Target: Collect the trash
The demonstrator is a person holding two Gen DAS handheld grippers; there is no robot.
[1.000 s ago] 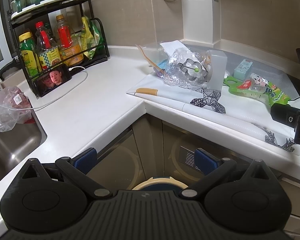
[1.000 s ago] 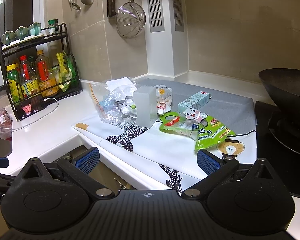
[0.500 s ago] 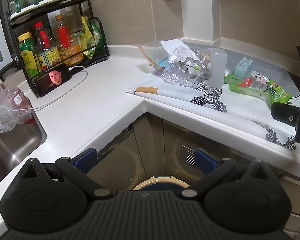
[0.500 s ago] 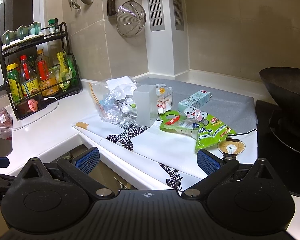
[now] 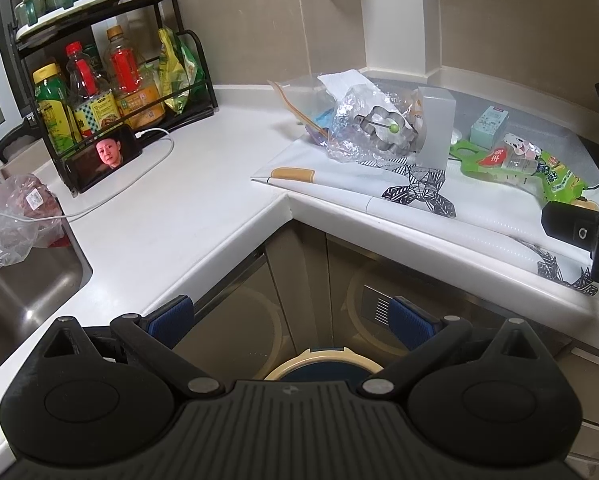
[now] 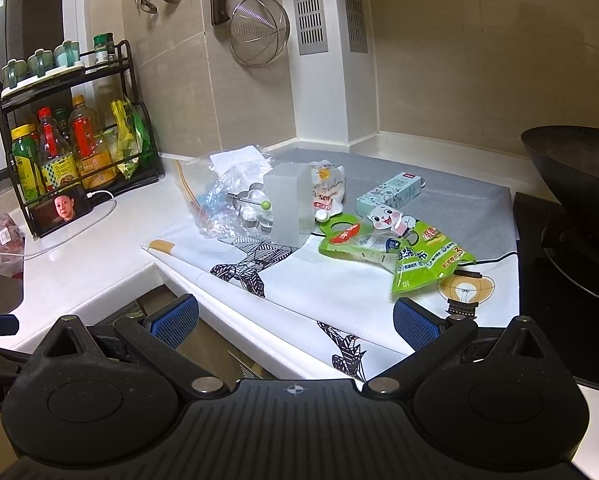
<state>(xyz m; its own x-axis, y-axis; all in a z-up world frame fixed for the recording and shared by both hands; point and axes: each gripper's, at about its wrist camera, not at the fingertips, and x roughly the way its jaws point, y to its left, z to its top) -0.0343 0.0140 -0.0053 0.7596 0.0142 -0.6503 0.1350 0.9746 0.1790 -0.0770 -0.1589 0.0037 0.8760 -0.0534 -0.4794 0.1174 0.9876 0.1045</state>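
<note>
Evidently both the left hand-held gripper (image 5: pixel 289 318) and the right hand-held gripper (image 6: pixel 295 320) are hanging wide open and empty off the bench (image 6: pixel 339 292) front edge, approaching; next comes reaching for the green wrapper (image 6: pixel 427 258).

A bright green wrapper (image 6: pixel 427 256) lies on a white mat (image 6: pixel 339 280) printed with black geometric figures.

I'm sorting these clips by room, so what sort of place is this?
A home kitchen, most likely. A wok sits on a black cooktop, a strainer hangs on the tiled wall, and a rack of sauce bottles stands on the white L-shaped counter beside a steel sink.
</note>
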